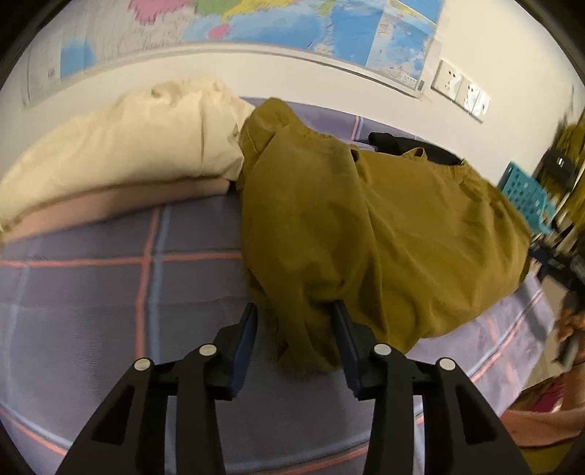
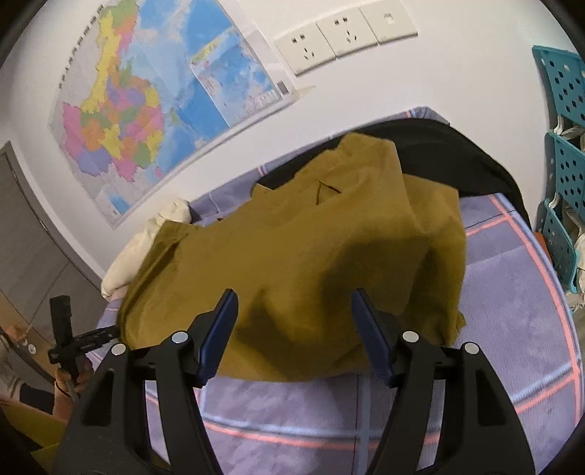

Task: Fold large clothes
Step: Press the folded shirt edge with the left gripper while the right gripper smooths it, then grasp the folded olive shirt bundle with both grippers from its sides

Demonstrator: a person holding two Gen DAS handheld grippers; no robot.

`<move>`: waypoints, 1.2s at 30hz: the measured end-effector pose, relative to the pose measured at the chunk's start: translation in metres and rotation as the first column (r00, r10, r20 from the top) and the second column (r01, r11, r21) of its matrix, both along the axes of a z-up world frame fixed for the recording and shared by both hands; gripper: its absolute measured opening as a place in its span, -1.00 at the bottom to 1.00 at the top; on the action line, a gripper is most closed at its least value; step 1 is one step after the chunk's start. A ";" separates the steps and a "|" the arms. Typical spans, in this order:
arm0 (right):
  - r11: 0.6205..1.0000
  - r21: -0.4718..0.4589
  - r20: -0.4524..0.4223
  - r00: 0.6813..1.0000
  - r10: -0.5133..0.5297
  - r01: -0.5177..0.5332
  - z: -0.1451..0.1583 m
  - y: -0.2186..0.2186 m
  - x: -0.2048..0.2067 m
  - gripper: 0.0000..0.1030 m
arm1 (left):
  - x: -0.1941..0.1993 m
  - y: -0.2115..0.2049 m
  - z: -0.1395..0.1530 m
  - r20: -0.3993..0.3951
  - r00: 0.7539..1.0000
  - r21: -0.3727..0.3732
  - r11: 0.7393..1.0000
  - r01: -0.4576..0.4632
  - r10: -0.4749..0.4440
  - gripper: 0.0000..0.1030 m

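Observation:
A large mustard-yellow garment [image 1: 365, 234] lies crumpled on a bed with a purple checked sheet [image 1: 109, 292]. It also shows in the right wrist view [image 2: 292, 255]. My left gripper [image 1: 294, 310] is open, its jaws on either side of the garment's near corner without closing on it. My right gripper [image 2: 294, 296] is open over the garment's near edge, and holds nothing. The left gripper also shows at the left of the right wrist view [image 2: 84, 339], in a hand.
A cream pillow [image 1: 128, 146] lies at the left of the bed, beside the garment. A black garment [image 2: 457, 153] lies behind the yellow one. A teal perforated rack [image 2: 563, 153] stands at the right. A map [image 2: 146, 109] and wall sockets [image 2: 343, 33] are on the wall.

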State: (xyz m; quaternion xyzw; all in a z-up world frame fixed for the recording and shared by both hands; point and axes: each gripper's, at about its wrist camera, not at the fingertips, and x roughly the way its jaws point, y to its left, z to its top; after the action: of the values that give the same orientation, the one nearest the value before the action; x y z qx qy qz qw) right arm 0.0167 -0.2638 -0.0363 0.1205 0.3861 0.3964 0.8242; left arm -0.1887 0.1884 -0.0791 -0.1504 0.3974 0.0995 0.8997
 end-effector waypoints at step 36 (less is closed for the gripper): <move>0.989 0.137 -0.243 0.970 -0.015 0.050 -0.038 -0.014 -0.028 0.71 | 0.049 -0.040 -0.013 0.103 0.994 -0.323 0.946 0.001 0.034 0.40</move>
State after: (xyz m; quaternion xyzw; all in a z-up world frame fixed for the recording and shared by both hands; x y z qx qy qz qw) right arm -0.0116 -0.2774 -0.0747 0.2326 0.4523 0.3919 0.7667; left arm -0.1400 0.1487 -0.0922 -0.3038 0.3580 0.0325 0.8823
